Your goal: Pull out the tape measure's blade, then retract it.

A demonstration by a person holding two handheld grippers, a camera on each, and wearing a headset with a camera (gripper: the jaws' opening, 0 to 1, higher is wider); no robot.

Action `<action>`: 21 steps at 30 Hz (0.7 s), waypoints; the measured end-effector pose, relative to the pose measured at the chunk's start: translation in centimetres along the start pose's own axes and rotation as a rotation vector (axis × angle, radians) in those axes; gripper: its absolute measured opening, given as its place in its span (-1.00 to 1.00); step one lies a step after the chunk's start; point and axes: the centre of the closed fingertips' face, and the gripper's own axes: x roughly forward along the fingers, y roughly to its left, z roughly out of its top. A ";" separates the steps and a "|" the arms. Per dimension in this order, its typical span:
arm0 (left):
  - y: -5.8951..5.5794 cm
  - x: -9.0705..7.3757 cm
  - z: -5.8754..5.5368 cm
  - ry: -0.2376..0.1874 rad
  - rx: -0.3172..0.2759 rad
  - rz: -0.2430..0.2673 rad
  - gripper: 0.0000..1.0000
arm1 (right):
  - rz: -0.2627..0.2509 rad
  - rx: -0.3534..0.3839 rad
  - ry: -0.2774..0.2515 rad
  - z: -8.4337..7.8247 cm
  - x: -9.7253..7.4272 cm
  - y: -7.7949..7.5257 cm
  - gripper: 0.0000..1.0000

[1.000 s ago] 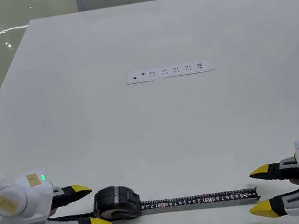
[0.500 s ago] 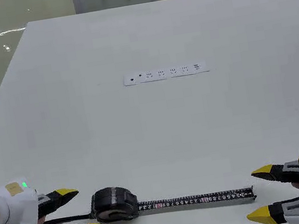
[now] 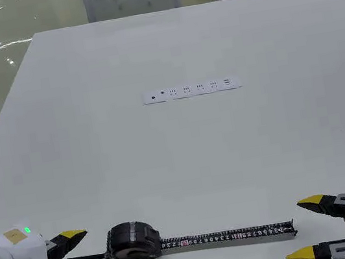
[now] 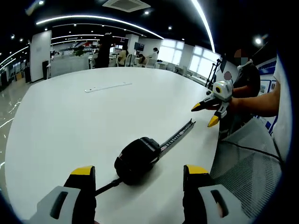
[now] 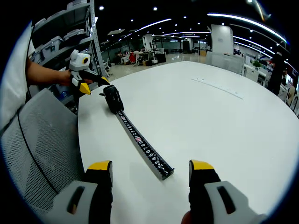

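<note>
Over on the left, the left gripper [image 3: 97, 255] hovers just behind the case [image 3: 134, 240], jaws spread wide and pinching nothing. The case's thin black cord [image 3: 81, 257] trails between them across the table [image 3: 165, 163]. The tips are near the case but not touching it, and to my eye they're lined up to clamp it and hold it steady.

The case itself sits close to the table's front edge. From it the blade [image 3: 229, 235] runs out to the right, flat on the surface with its numbers facing up. Nothing grips it, so I'd guess the lock is on.

At the blade's end, the right gripper [image 3: 306, 228] waits just beside the tip, jaws apart and empty, one on either side of the blade's line. The pull looks done. Retracting remains, and a freed blade could whip back fast.
</note>
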 end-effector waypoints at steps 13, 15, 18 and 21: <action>0.3 0.0 0.0 -0.047 -0.125 0.080 0.60 | -0.052 0.055 -0.028 0.5 -0.6 0.3 0.45; 0.5 -0.1 -0.1 -0.055 -0.131 0.092 0.60 | -0.059 0.064 -0.037 0.6 -0.7 0.4 0.48; 0.7 -0.3 -0.2 -0.058 -0.146 0.101 0.61 | -0.065 0.068 -0.041 0.5 -0.8 0.4 0.50; 0.7 -0.4 -0.2 -0.059 -0.155 0.101 0.61 | -0.064 0.071 -0.041 0.5 -0.8 0.5 0.50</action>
